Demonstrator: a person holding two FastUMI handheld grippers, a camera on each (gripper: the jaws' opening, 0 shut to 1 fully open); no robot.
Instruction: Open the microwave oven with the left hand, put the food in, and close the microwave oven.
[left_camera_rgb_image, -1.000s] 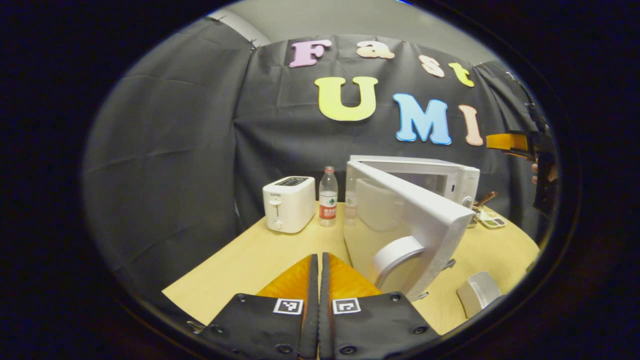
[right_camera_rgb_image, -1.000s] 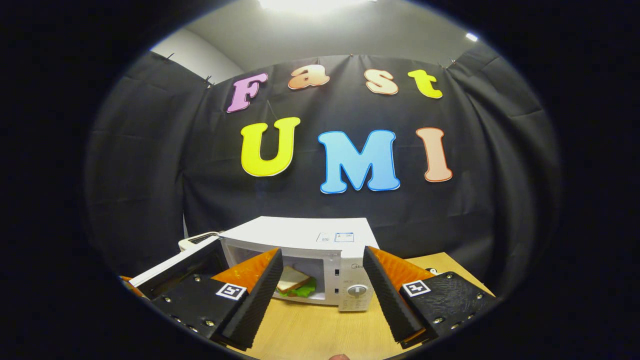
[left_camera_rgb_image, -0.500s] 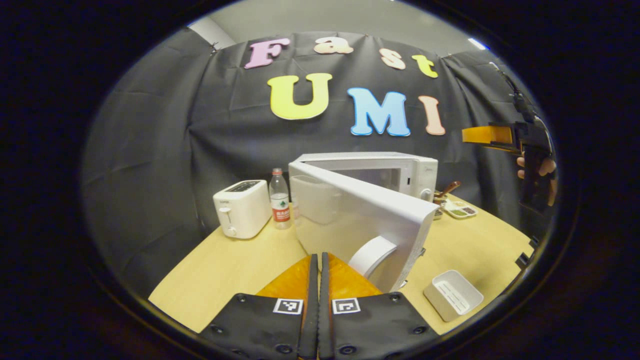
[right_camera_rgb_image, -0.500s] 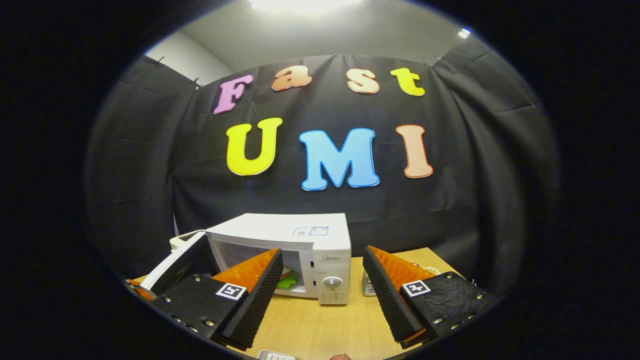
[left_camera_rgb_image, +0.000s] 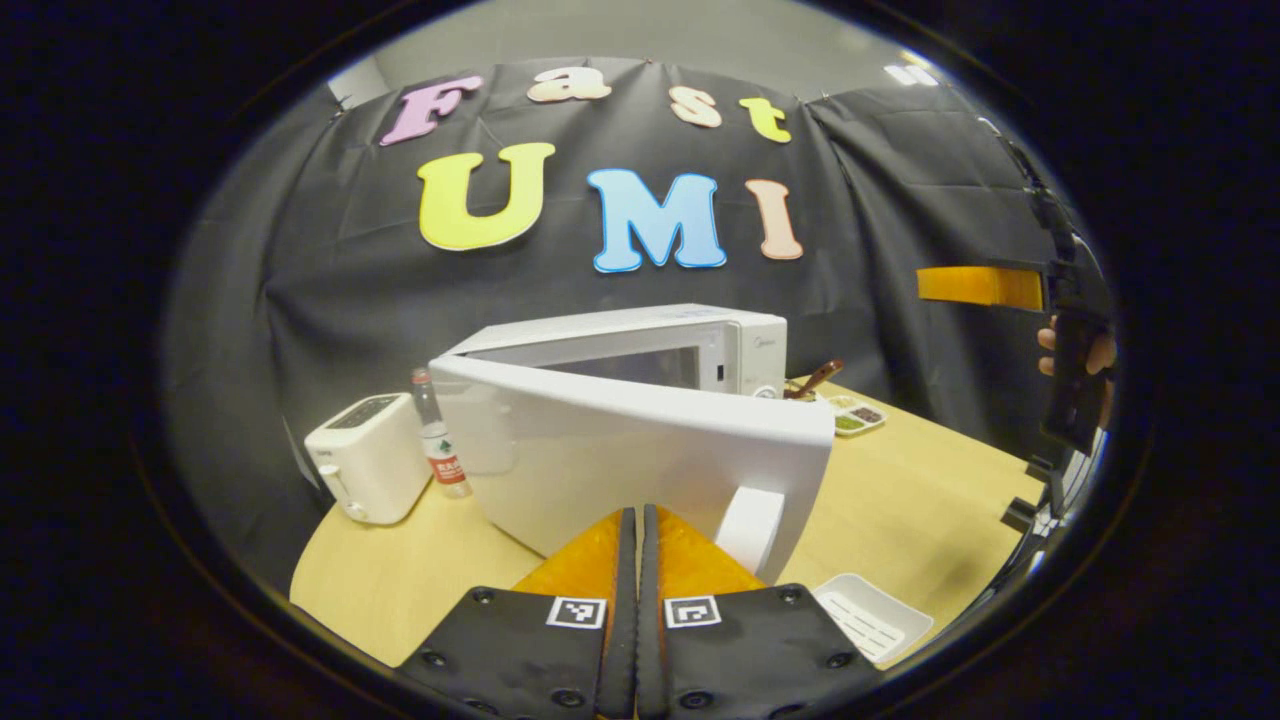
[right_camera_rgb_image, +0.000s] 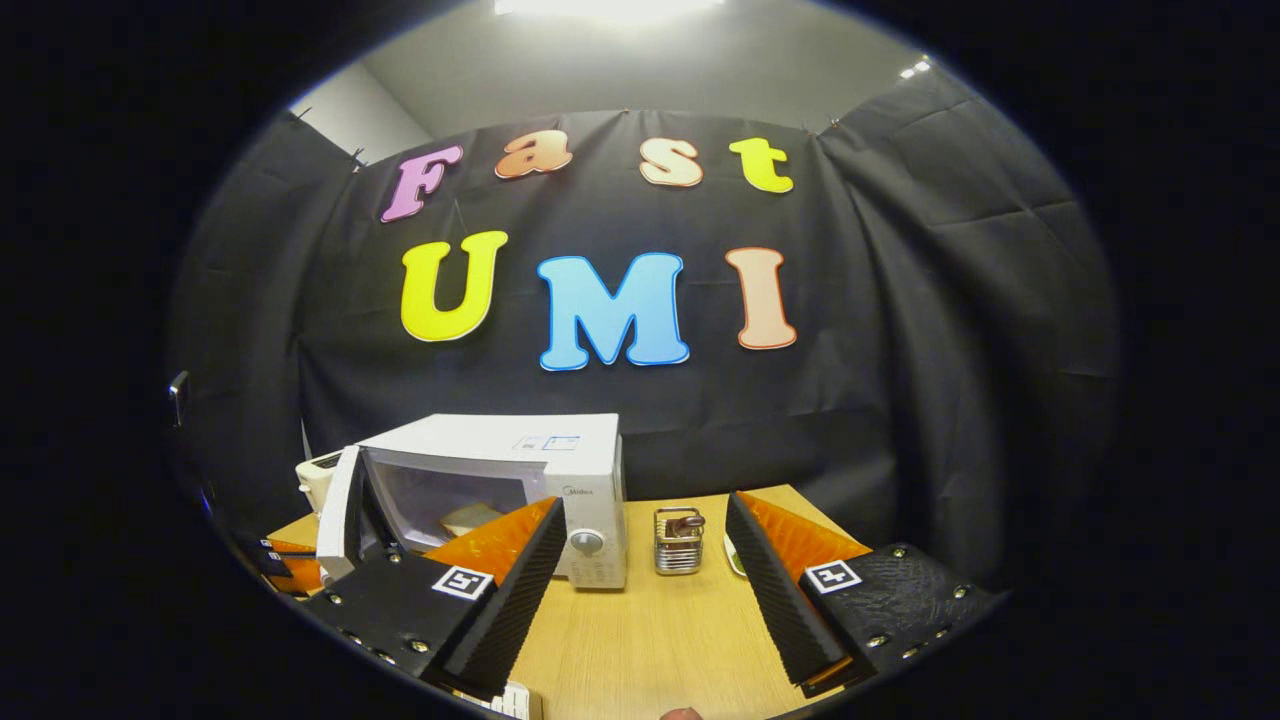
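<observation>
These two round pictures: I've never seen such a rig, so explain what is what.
A person holds a two-finger claw in each hand; a fisheye camera rides on each. In the left gripper view, the left claw is shut, empty, just before the microwave door, which stands partly open. The right claw is open and holds nothing. Bread sits inside the microwave. On the table stand a toaster, a water bottle and a white tray.
</observation>
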